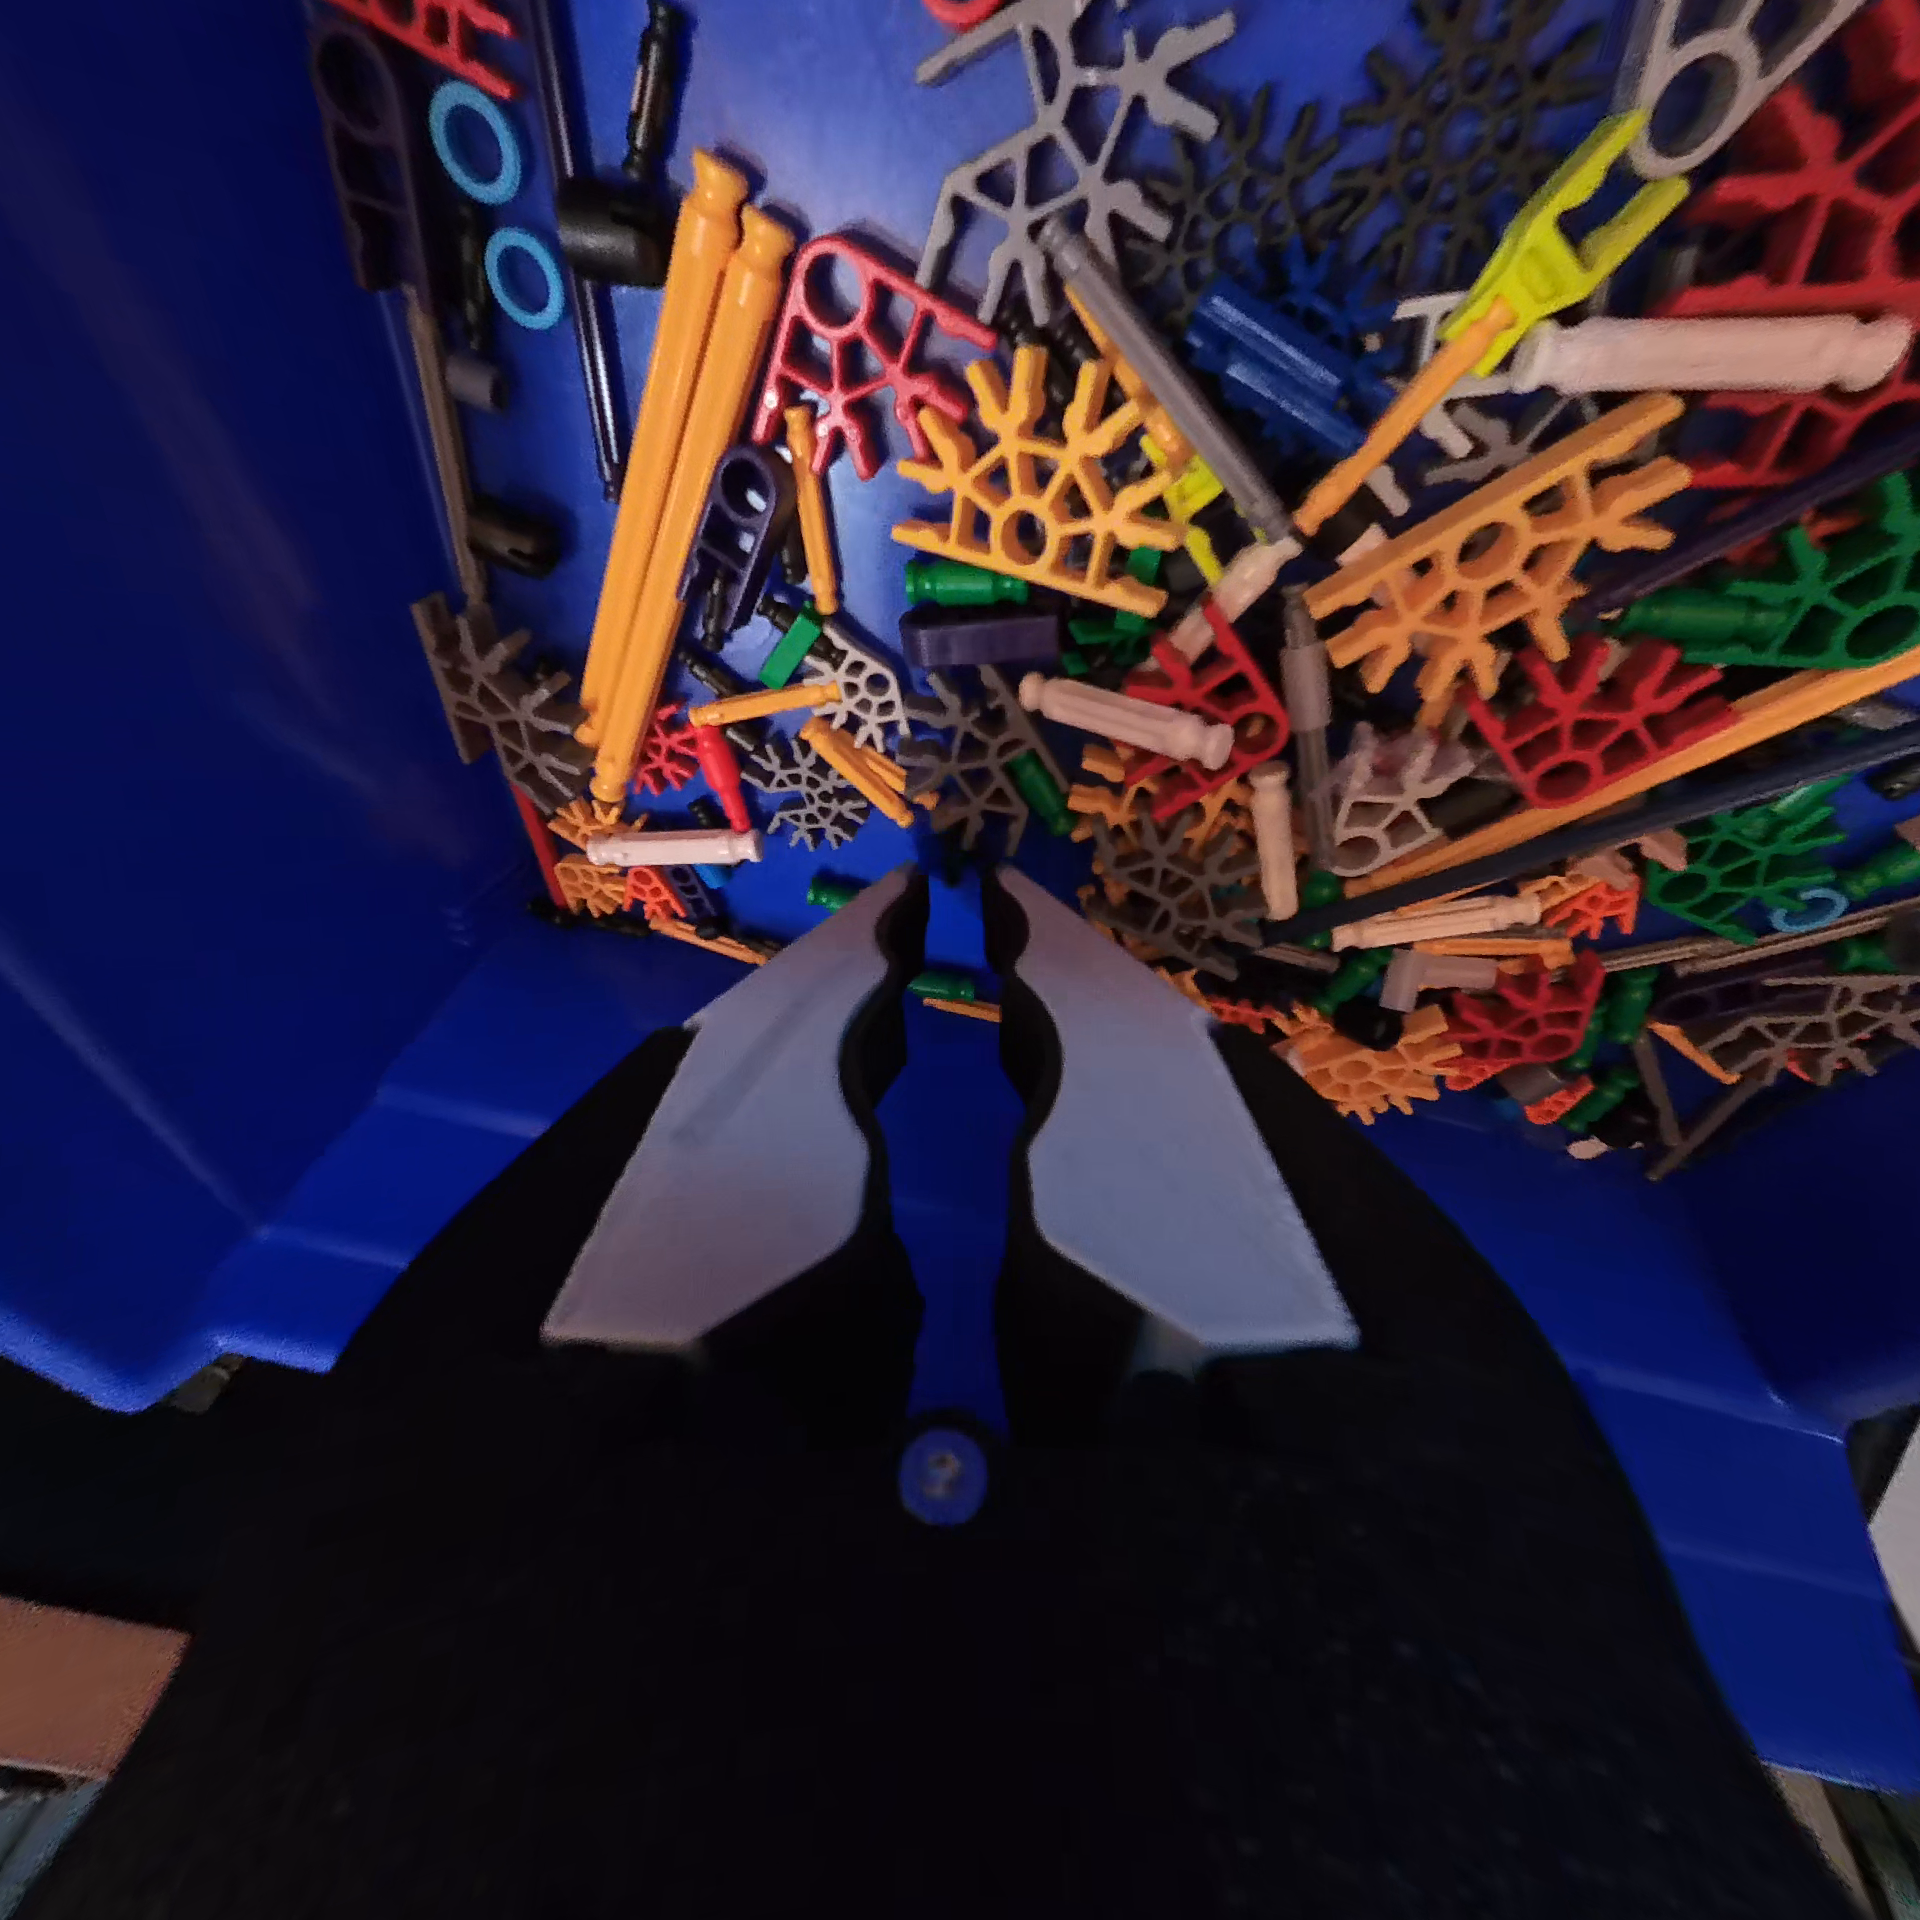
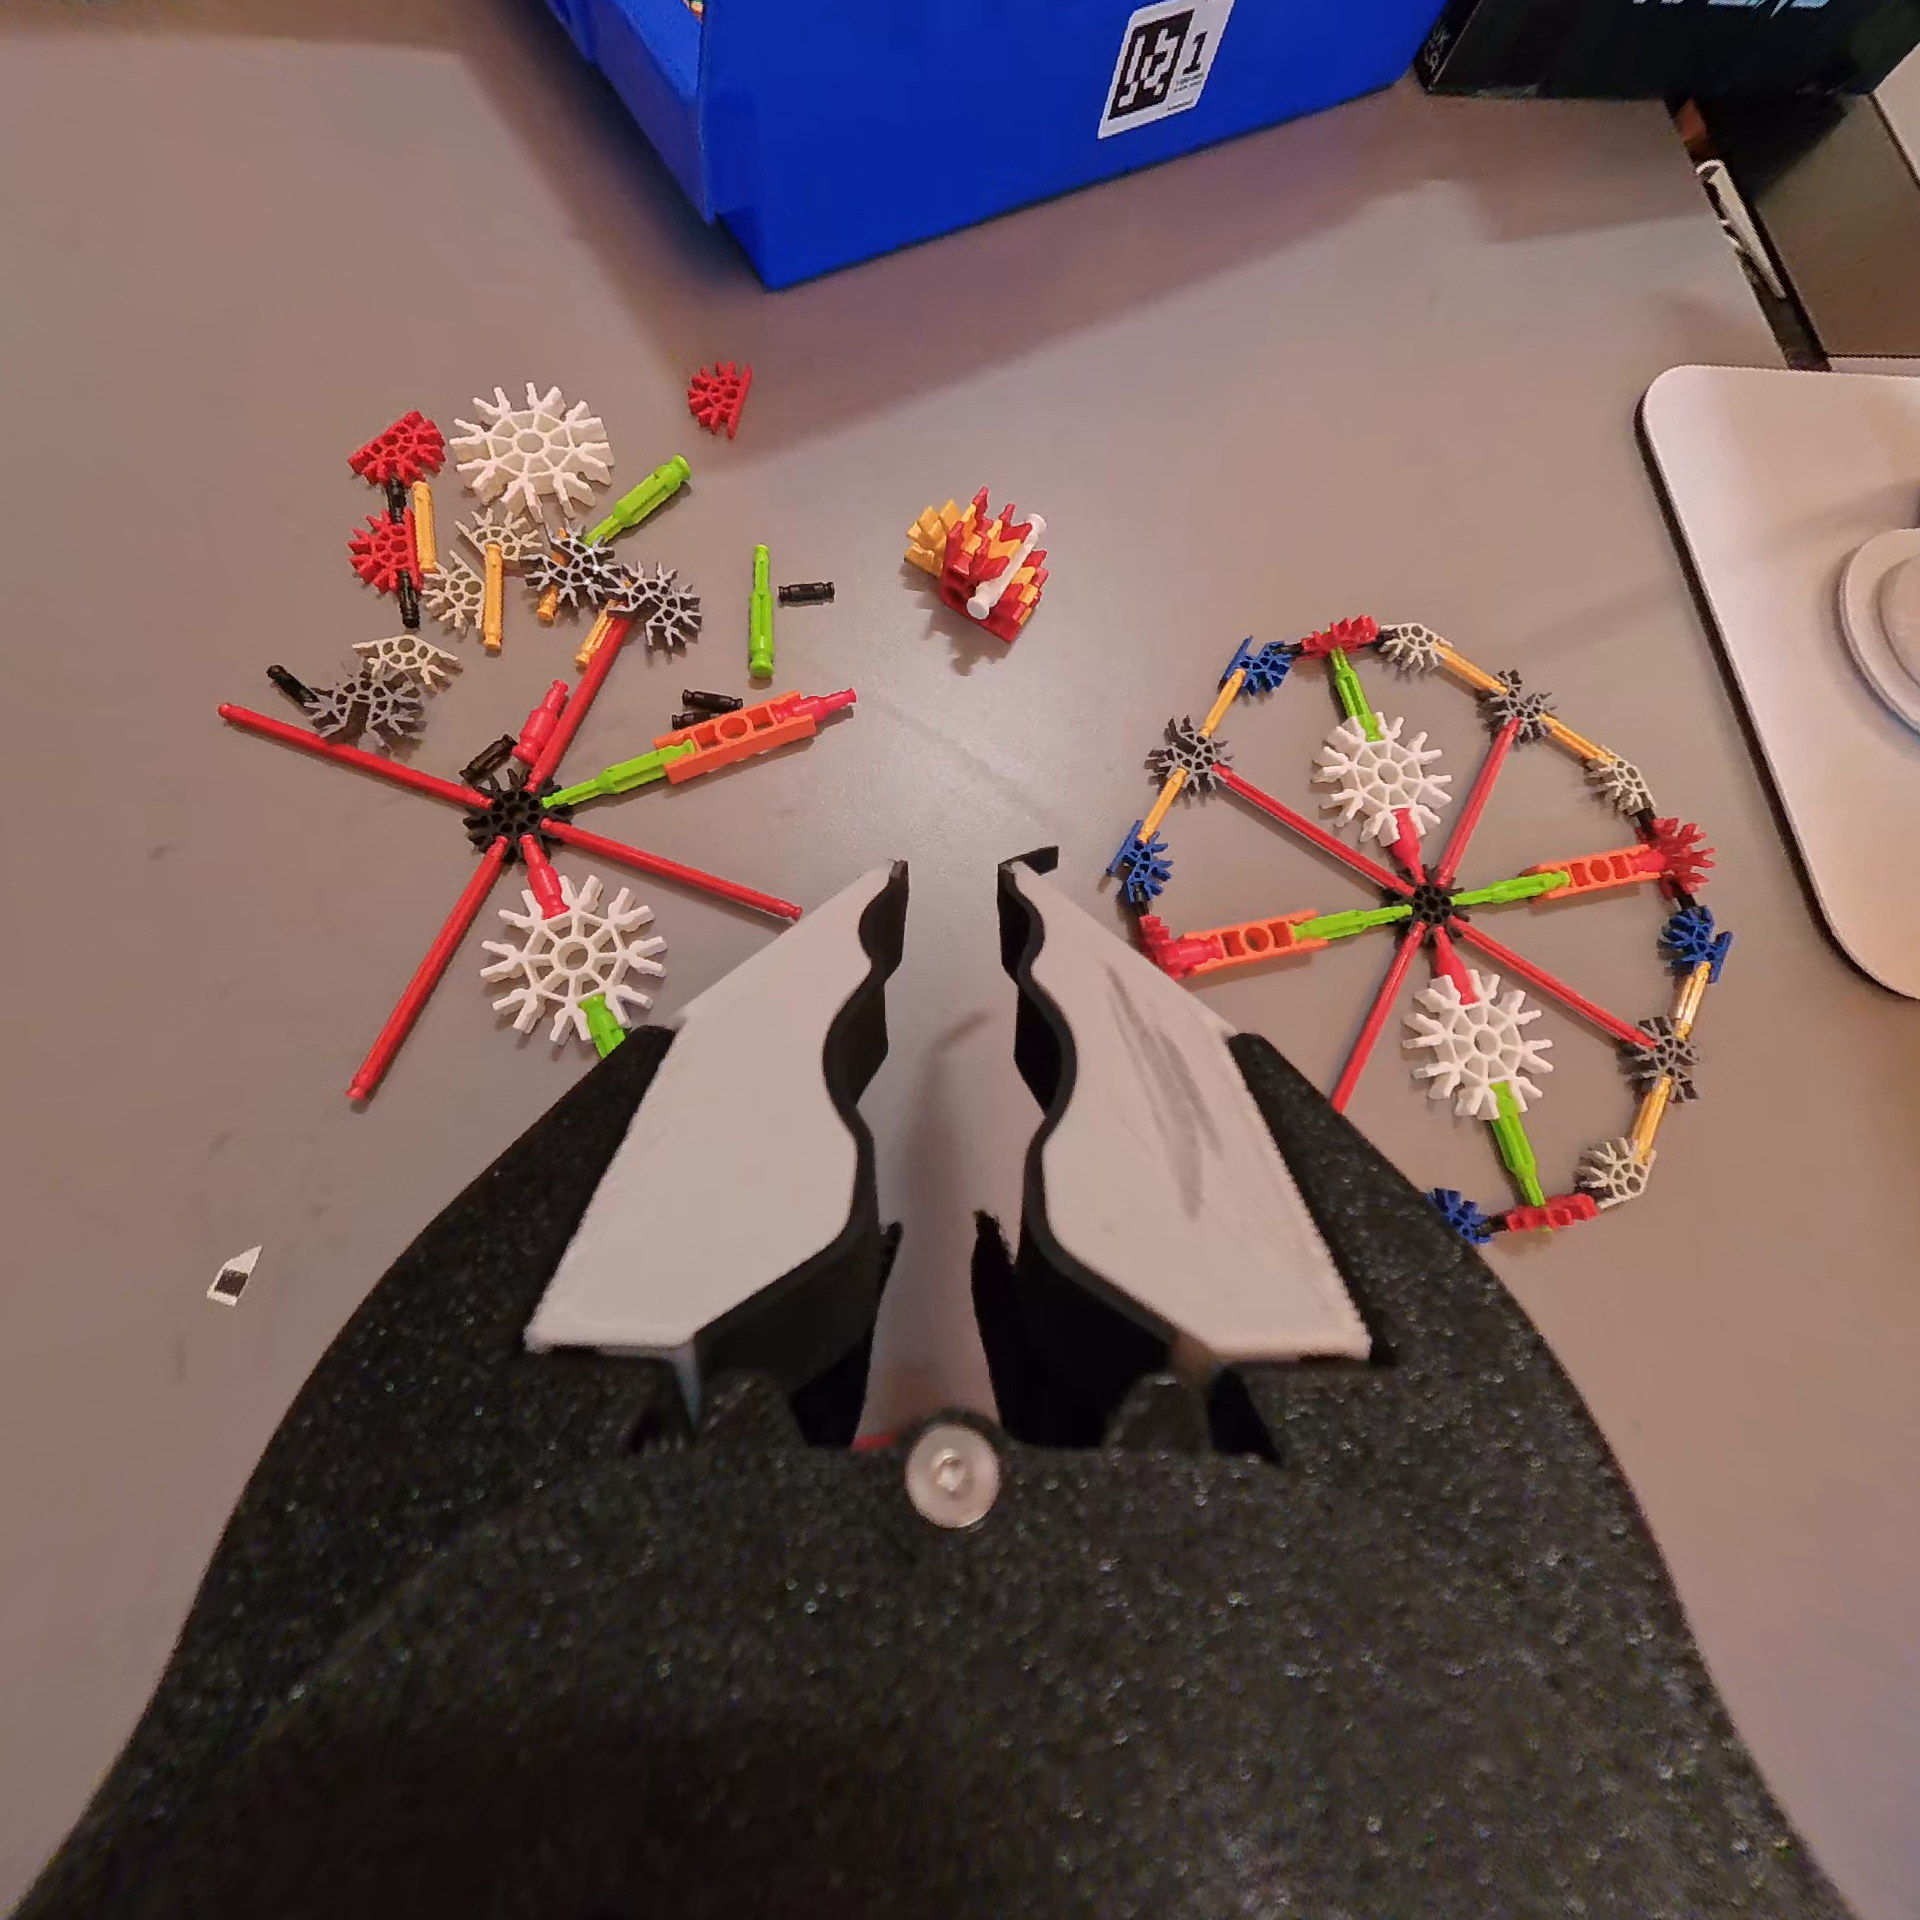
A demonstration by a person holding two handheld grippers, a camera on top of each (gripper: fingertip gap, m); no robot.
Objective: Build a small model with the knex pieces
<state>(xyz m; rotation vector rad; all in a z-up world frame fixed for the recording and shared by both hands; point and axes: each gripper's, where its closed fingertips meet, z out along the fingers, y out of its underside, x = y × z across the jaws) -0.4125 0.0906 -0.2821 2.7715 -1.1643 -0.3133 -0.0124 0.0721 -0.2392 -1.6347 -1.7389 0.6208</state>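
My left gripper [image 1: 956, 878] reaches down into a blue bin [image 1: 260, 727] of plastic building rods and connectors. Its jaws stand a narrow gap apart with only the bin floor showing between them. A small green rod [image 1: 940, 985] lies under the fingers, and a grey snowflake connector [image 1: 966, 758] lies just beyond the tips. My right gripper [image 2: 951, 873] hovers over the grey table [image 2: 987, 748], slightly open and empty. It is between a part-built spoked hub [image 2: 516, 816] on the left and a finished wheel [image 2: 1429, 904] on the right.
Loose rods and connectors [image 2: 520, 540] lie at the table's far left, with a red and yellow stack of connectors [image 2: 982, 566] in the middle. The blue bin [image 2: 935, 135] stands at the back. A white pad [image 2: 1787, 623] lies at the right edge. My hands' fingertips stand some 40 centimetres from each other. Measured from the fingertips, the part-built spoked hub [image 2: 516, 816] is 10 centimetres or so from the right gripper and 40 centimetres from the left. To the finished wheel [image 2: 1429, 904]: right tips about 12 centimetres, left tips about 40 centimetres.
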